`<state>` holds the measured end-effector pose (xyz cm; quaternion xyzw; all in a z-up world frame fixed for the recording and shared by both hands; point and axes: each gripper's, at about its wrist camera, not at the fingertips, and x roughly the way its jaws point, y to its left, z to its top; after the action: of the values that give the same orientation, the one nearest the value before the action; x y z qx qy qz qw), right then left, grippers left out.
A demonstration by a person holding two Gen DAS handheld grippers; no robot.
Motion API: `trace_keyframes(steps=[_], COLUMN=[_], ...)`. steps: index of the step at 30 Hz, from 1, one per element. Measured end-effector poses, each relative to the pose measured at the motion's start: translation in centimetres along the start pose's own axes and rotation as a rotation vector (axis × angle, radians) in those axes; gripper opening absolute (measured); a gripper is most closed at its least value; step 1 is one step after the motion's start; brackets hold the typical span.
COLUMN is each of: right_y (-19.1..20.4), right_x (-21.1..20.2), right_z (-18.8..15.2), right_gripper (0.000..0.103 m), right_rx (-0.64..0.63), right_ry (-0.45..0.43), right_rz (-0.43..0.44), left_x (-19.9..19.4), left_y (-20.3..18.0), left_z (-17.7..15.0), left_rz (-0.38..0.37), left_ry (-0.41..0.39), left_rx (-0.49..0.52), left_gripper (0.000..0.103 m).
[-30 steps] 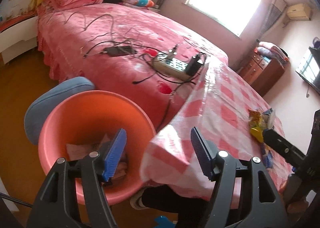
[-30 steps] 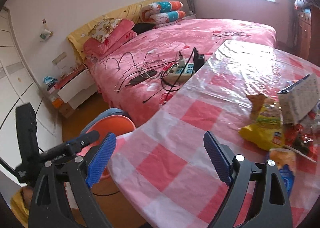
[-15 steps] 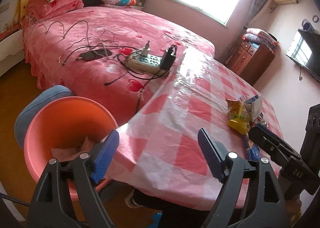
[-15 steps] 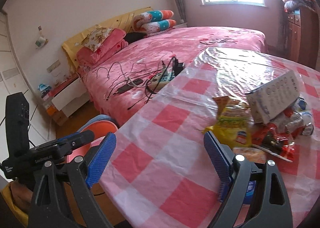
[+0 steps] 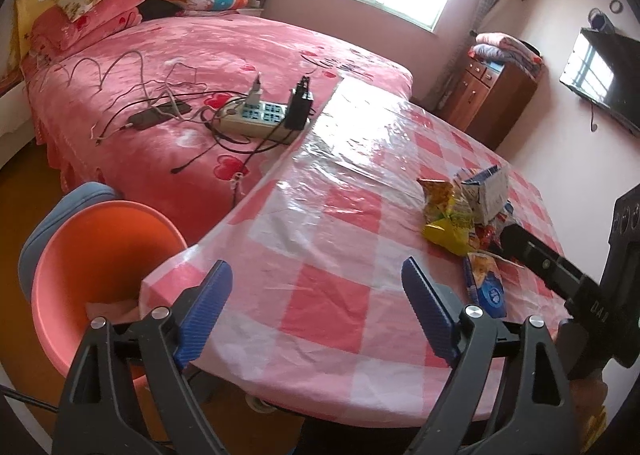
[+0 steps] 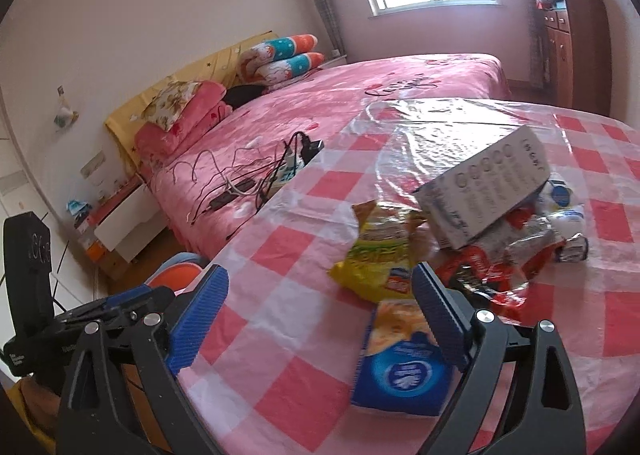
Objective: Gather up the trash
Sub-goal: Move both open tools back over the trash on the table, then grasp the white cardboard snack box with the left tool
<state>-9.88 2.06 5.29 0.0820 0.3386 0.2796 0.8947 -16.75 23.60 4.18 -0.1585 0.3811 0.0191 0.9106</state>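
Note:
Trash lies in a pile on the pink checked table (image 5: 328, 287): a yellow snack bag (image 6: 376, 259), a white carton (image 6: 484, 195), red wrappers (image 6: 492, 267) and a blue-and-yellow packet (image 6: 400, 367). My right gripper (image 6: 320, 291) is over the table's near part, jaws opening, empty, the blue-and-yellow packet just below its right finger. My left gripper (image 5: 316, 285) hangs above the table's near corner, jaws opening, with nothing between them. The orange bin (image 5: 92, 255) stands at the table's left edge, with crumpled paper inside. In the left wrist view the same pile (image 5: 460, 215) sits far right.
A bed with a pink cover (image 5: 192, 67) stands behind the table, carrying a power strip (image 5: 256, 121) and tangled cables. A blue stool (image 5: 60, 215) is behind the bin. A wooden cabinet (image 5: 492, 95) stands by the far wall. A person's hand holds the right gripper's handle (image 5: 580, 387).
Both grippers have moved right, off the bin side and over the table toward the trash pile. The left jaws have spread wider. The bin has slid toward the left edge of the left wrist view.

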Motion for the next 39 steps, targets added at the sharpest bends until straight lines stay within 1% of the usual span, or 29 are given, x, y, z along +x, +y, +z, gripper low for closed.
trace_keyframes(steps=[7, 14, 19, 26, 29, 33, 39], right_y=[-1.9, -5.1, -7.7, -12.4, -14.6, -17.2, -20.5], right_x=[-0.9, -2.0, -3.1, -4.1, -4.6, -5.2, -5.5], right_z=[0.2, 0.7, 1.2, 1.6, 1.5, 1.6, 1.8], right_gripper=[0.092, 0.092, 0.092, 0.092, 0.092, 0.092, 0.092], right_rx=[0.031, 0.099, 0.137, 0.241, 0.289, 0.337, 0.396], right_ry=[-0.019, -0.034, -0.058, -0.066, -0.070, -0.077, -0.077], right_rz=[-0.021, -0.048, -0.099, -0.150, -0.168, -0.193, -0.225], left_x=[0.6, 1.0, 1.6, 2.5, 3.0, 3.7, 5.9], left_y=[-2.3, -4.7, -6.9, -10.1, -12.2, -15.8, -21.5], left_z=[0.0, 0.1, 0.2, 0.8, 1.3, 2.3, 3.3], left_rz=[-0.005, -0.018, -0.033, -0.058, -0.078, -0.115, -0.108], left_ry=[0.016, 0.022, 0.029, 0.031, 0.031, 0.025, 0.025], left_rx=[0.045, 0.090, 0.129, 0.197, 0.236, 0.327, 0.519], left_gripper=[0.087, 0.087, 0.087, 0.087, 0.087, 0.087, 0.087])
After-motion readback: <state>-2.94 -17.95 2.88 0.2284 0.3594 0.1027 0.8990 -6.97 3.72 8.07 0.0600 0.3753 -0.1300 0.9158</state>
